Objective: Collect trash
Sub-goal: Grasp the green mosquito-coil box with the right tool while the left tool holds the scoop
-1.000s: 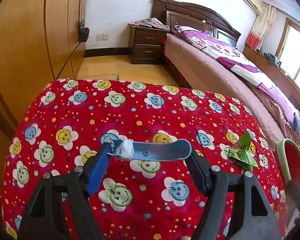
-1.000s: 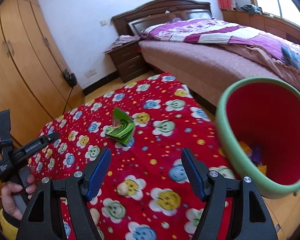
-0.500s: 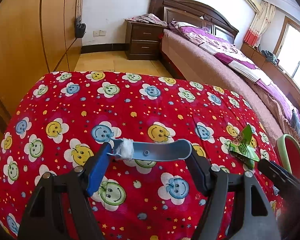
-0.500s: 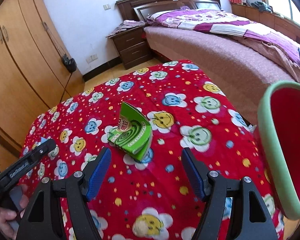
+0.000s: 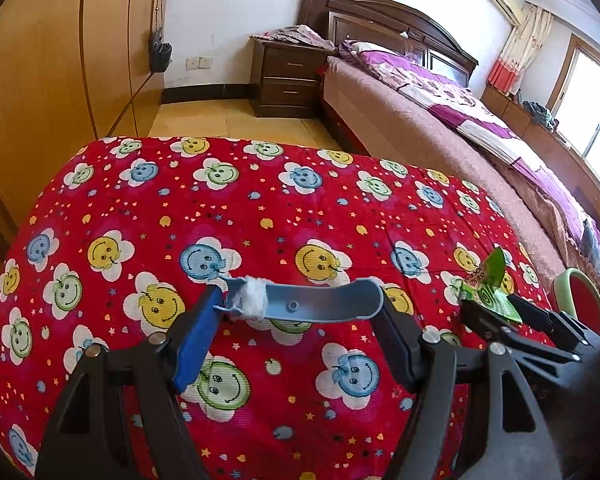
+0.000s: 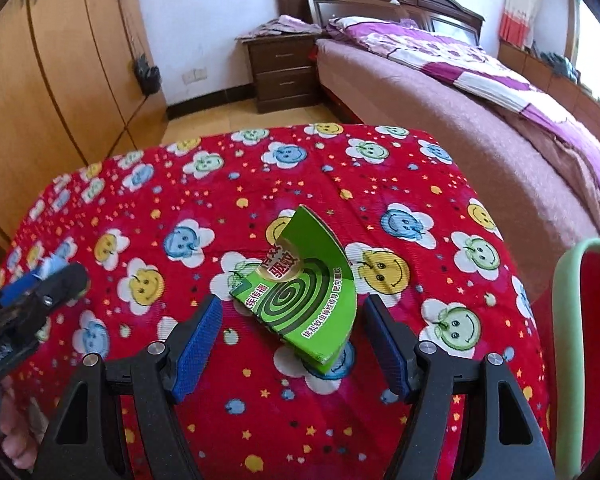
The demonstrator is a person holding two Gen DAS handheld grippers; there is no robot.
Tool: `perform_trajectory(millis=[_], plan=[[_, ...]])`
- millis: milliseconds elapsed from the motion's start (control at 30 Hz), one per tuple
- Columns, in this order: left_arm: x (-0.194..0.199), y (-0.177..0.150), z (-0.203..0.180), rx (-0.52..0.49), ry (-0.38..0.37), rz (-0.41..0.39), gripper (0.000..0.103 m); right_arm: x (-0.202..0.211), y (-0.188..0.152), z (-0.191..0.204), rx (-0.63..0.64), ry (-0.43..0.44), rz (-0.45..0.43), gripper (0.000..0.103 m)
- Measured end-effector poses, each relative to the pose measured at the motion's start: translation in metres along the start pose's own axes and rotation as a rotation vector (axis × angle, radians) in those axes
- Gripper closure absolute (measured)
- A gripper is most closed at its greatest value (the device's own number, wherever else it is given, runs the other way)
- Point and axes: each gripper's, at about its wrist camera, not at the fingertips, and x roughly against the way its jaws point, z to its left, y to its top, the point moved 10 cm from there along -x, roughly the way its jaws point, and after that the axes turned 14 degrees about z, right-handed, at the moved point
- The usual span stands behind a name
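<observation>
Red cloth printed with smiley flowers covers the bench (image 5: 260, 208) in front of me, with a wooden wardrobe on the left, a dark nightstand by the far wall and a long bed running down the right.

From my left wrist camera, my left gripper (image 5: 300, 312) is clamped on a curved grey-blue plastic piece (image 5: 316, 304) that spans from one pad to the other, with a tuft of white fluff (image 5: 254, 302) stuck near its left end. Off to the right lies the green mosquito-coil packet (image 5: 488, 288), with my right gripper (image 5: 500, 316) right at it, and the green rim of the red bin (image 5: 564, 296) shows past the bench edge.

From my right wrist camera, my right gripper (image 6: 294, 320) stands open, its blue pads on either side of the green mosquito-coil packet (image 6: 304, 296), not pressing it. That packet lies on the cloth, partly folded up. My left gripper (image 6: 48, 284) pokes in at the left edge, and the red bin (image 6: 568, 280) sits at the right.
</observation>
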Motion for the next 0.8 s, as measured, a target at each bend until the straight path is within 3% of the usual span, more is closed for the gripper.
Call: perform_trajectory(millis=[167,300,500,800], plan=[[-0.001,-0.001,0.003,0.009,-0.006,0.003,0.029,-0.004,0.002,-0.001,0.009,-0.019,-0.003,0.030],[0.000,-0.001,0.003,0.008,-0.012,0.002,0.029,-0.003,0.001,-0.005,0.000,-0.037,-0.010,0.046],[0.004,-0.002,0.006,0.010,-0.020,-0.003,0.029,0.001,-0.001,-0.011,-0.026,-0.015,-0.011,0.055],[0.010,-0.001,0.007,0.011,-0.031,-0.011,0.029,0.036,-0.013,-0.019,-0.094,0.092,-0.069,0.056]])
